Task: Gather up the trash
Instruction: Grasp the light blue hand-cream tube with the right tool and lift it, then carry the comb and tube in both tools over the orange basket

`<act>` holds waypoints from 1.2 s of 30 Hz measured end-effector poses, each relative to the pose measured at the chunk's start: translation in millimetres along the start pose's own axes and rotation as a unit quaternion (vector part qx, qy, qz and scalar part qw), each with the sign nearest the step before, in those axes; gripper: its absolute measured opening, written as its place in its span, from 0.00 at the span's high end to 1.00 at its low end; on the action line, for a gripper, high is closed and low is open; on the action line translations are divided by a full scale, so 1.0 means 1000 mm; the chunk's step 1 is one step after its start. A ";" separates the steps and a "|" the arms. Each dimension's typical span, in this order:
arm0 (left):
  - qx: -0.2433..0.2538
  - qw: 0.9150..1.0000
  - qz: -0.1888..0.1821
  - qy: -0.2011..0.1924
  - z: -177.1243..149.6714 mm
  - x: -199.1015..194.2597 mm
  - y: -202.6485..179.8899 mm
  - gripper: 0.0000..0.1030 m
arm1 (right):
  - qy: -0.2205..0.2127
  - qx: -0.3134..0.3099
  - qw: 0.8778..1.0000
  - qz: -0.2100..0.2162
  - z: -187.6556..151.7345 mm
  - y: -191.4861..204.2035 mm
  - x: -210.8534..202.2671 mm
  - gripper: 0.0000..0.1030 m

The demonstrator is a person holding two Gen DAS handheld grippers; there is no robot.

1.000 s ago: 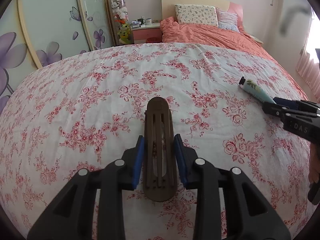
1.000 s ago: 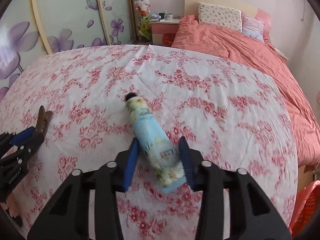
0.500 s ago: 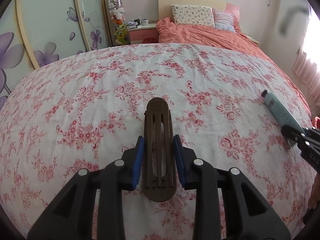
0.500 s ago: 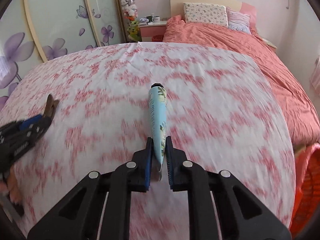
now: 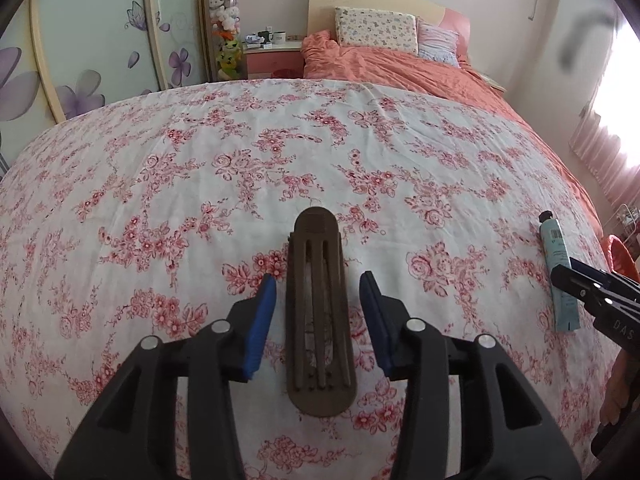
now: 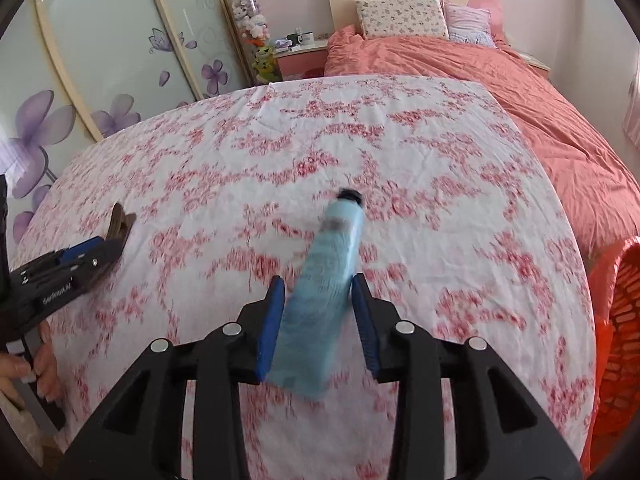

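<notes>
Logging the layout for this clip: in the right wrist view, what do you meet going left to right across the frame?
Left gripper with the brown hair clip at its tip → blue tube between the right gripper fingers → orange basket at the right edge, all over the floral bedspread.

White sheet (image 5: 280, 152) with pink-red rose print; dark brown slotted clip (image 5: 318, 312); pale blue tube (image 6: 324, 292), black cap; coral-orange duvet (image 6: 540, 92); orange mesh basket (image 6: 616, 320); purple flowers on wardrobe doors (image 5: 80, 92)
</notes>
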State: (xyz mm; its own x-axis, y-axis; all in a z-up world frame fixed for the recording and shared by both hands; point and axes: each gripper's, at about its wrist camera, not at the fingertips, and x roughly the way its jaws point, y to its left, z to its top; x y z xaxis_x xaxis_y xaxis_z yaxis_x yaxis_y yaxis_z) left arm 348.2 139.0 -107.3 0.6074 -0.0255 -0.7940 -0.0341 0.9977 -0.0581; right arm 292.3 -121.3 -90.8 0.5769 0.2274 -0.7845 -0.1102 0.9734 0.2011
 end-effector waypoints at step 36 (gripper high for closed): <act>0.025 1.000 0.015 -0.003 -0.021 -0.011 -0.011 0.58 | -0.017 -0.014 0.998 -0.062 -0.017 0.003 -0.007 0.68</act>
State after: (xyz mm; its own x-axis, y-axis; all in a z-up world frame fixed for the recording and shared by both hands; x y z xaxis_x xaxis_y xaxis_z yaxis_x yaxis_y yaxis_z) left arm 324.5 127.4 -110.6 0.6122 0.0048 -0.7907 -0.0127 0.9999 -0.0037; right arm 274.2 -119.8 -95.3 0.6147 0.1039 -0.7819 -0.0579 0.9946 0.0866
